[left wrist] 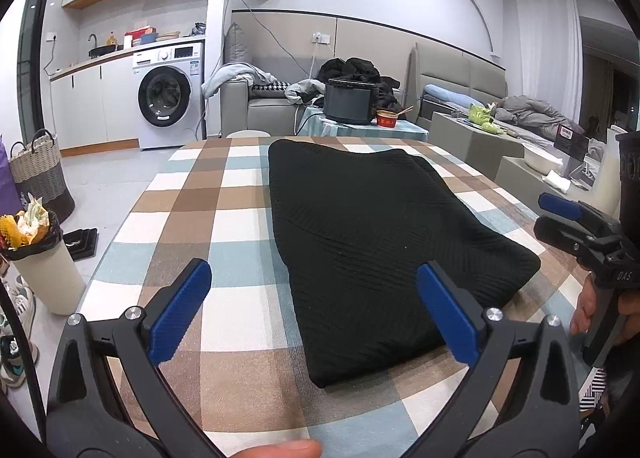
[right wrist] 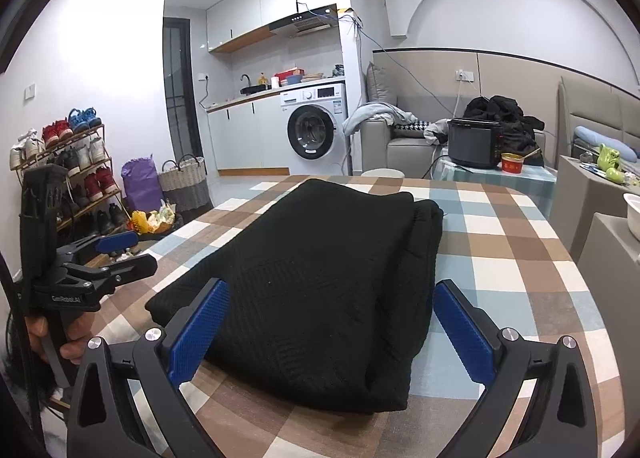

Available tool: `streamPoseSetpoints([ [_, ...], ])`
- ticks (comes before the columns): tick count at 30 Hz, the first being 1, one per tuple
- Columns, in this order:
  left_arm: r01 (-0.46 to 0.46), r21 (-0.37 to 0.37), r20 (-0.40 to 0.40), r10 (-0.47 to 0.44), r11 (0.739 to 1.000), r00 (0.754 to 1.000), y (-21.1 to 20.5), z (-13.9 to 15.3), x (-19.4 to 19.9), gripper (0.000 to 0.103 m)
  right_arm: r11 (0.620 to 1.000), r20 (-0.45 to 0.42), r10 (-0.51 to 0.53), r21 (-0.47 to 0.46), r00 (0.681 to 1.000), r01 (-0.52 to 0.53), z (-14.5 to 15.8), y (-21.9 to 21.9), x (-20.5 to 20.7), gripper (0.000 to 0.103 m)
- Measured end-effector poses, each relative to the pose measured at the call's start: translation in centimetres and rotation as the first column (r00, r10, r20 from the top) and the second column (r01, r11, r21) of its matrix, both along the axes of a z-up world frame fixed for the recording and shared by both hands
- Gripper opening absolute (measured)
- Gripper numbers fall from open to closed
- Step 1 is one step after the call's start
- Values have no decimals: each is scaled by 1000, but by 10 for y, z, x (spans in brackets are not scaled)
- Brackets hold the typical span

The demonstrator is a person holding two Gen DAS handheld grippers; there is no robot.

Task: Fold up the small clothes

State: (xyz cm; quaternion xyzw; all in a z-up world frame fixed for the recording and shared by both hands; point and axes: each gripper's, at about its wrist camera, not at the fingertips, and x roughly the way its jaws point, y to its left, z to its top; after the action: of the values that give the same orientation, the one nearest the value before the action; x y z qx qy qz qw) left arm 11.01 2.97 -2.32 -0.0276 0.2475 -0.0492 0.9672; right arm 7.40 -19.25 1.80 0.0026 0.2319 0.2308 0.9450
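Black knit sweater (left wrist: pixel 384 242) lies folded into a long slab on the checked surface (left wrist: pixel 224 194), and we see it between the spread blue pads of our left hand-held gripper (left wrist: pixel 314 312), which hovers at its near end without touching it. Our right hand-held gripper (right wrist: pixel 330 326) is likewise spread wide, its pads on either side of the sweater's (right wrist: pixel 320 278) near edge, gripping nothing. In the left view, the right hand-held gripper (left wrist: pixel 560 218) shows at the right margin, beside the sweater's long side; in the right view, the left hand-held gripper (right wrist: pixel 128 252) shows at the left margin, held in a hand (right wrist: pixel 64 338) just off the sweater's corner.

Folded layers stack along the sweater's right side, with a second edge peeking out at the far end. Beyond the surface (right wrist: pixel 500 250) stands a small cloth-covered table carrying a black appliance (right wrist: pixel 474 144) and a red bowl (right wrist: pixel 514 164). Behind that sits a grey sofa (right wrist: pixel 404 146) piled with clothes, and a washing machine (right wrist: pixel 316 128) under the kitchen counter. A shoe rack (right wrist: pixel 68 174), a woven basket (right wrist: pixel 184 182) and a full waste bin (left wrist: pixel 44 258) stand on the floor to the left.
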Motion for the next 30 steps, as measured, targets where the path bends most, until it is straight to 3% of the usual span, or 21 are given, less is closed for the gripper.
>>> streamPoseSetpoints([
  [30,7,14,17,-7,1000,1000,-3,1,-3,102,999,-4,36,23,999,-36,-2,-4,4,103],
])
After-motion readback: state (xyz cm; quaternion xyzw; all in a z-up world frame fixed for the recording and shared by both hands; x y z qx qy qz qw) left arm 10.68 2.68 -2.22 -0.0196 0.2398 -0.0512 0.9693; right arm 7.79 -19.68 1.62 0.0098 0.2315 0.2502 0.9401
